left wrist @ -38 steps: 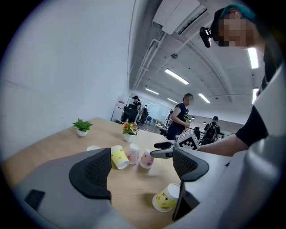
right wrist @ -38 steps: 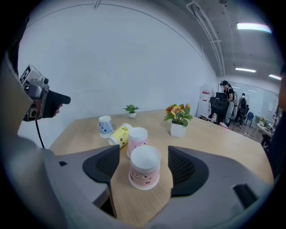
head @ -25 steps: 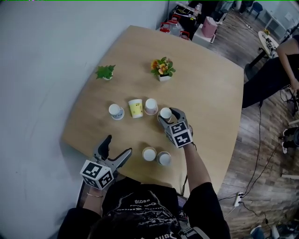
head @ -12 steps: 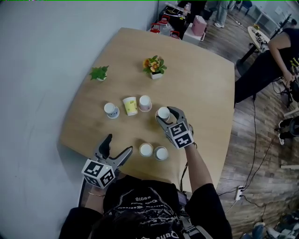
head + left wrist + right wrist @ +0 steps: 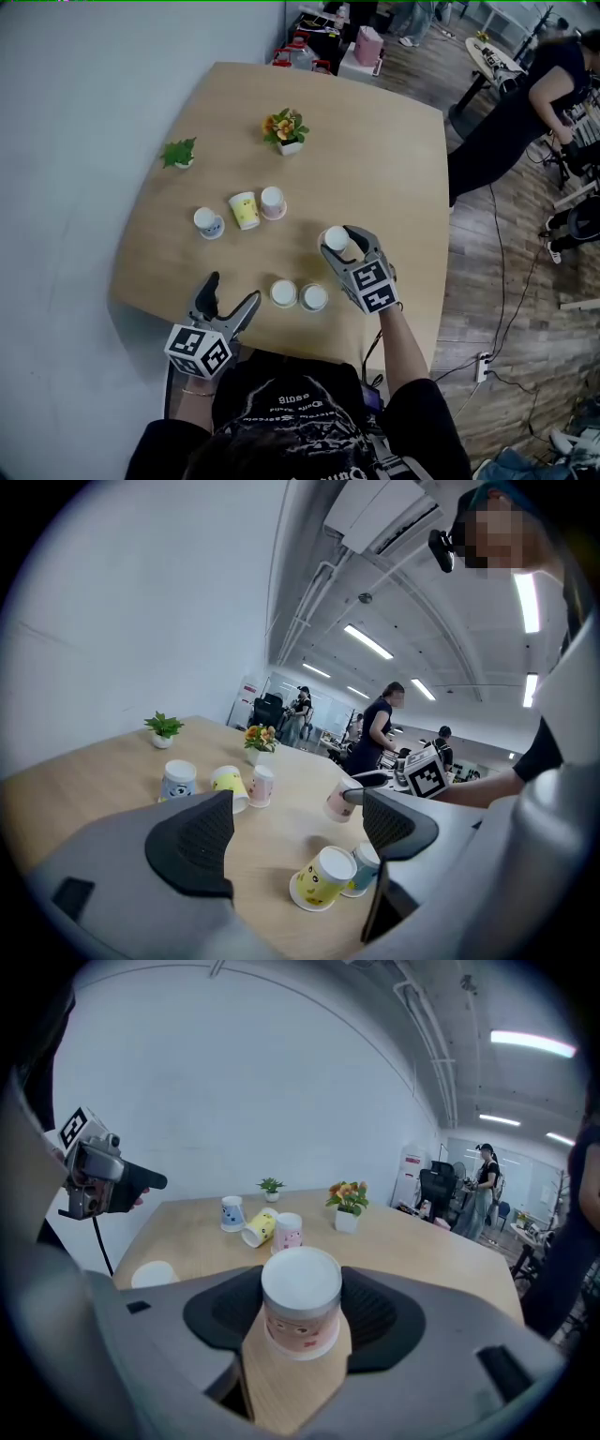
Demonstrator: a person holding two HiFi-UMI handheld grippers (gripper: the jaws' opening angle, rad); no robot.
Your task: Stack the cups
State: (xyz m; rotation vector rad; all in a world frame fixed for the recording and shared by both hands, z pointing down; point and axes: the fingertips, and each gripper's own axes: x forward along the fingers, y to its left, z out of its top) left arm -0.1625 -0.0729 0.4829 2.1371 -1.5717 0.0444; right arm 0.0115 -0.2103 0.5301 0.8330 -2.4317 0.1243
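A light wooden table with rounded corners fills the middle of the head view. Reckoned from its centre, a small green plant in a white pot stands at ten o'clock and a white pot of orange flowers at twelve o'clock, the two well apart. Beyond the far edge, at one o'clock, sits a pink container. At two o'clock a person in dark clothes is on the wood-plank floor. A dark cable runs across the planks toward a white power strip at four o'clock. Long ceiling lights glow overhead
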